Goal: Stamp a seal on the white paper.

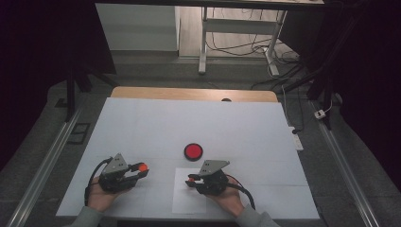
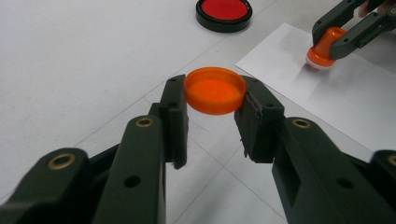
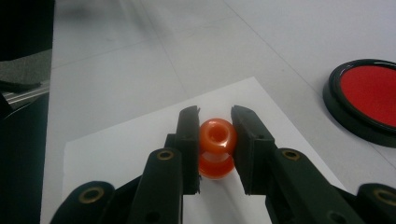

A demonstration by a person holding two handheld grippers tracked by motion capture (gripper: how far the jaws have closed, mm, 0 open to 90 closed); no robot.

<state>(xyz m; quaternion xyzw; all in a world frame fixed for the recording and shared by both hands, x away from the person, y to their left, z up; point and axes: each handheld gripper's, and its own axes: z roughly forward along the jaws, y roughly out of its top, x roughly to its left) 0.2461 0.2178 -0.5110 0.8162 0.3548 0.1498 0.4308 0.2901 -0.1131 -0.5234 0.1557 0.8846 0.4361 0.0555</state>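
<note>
Your left tool (image 2: pixel 212 119) clamps the orange cap (image 2: pixel 215 90) between its tips. Your right tool (image 3: pixel 215 123) grips the orange stamp (image 3: pixel 216 145) (base on the paper sheet (image 3: pixel 140 140)), ink pad (image 3: pixel 369 100) beyond on the tabletop (image 1: pixel 142 123).

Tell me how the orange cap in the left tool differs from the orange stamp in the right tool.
The orange cap is a wide, shallow disc; the orange stamp is a narrow, waisted knob. The cap is held above the bare table; the stamp's base appears to rest on the white paper. Both are orange and clamped between black jaws.
</note>
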